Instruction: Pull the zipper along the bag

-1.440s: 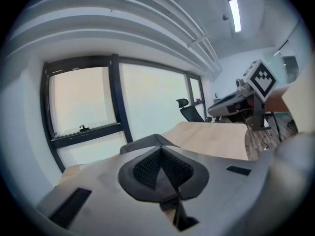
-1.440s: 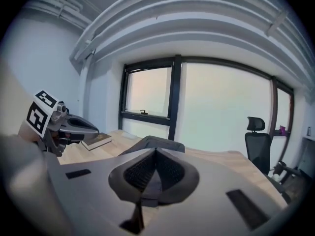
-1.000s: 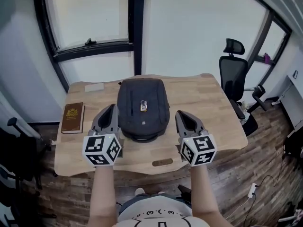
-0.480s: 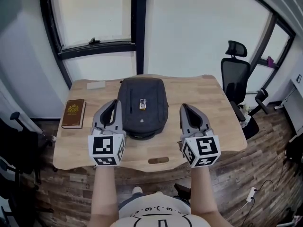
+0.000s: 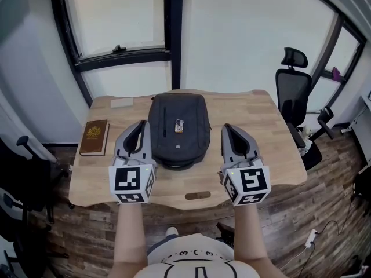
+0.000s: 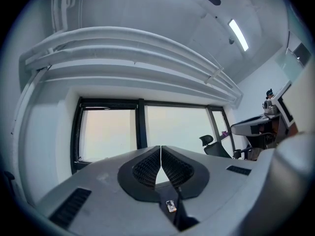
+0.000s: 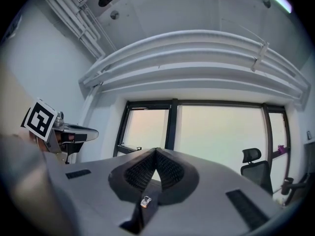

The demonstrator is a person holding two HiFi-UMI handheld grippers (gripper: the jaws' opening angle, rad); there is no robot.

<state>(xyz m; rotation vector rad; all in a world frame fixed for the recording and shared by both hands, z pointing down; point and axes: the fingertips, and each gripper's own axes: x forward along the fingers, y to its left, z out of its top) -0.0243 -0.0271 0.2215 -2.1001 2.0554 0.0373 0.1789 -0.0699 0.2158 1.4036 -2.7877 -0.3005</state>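
Comparing with a second ago, we see both claws risen a little. The left gripper has rolled its marker cube squarer to us, and the right gripper has lifted alongside. Both are pinched fully together on nothing, one at each side of the bag's near end, clear of it, so we judge no pull is under way. The bag lies flat and dark on the table, a small pale tag at its middle. We cannot tell whether its zipper is closed.
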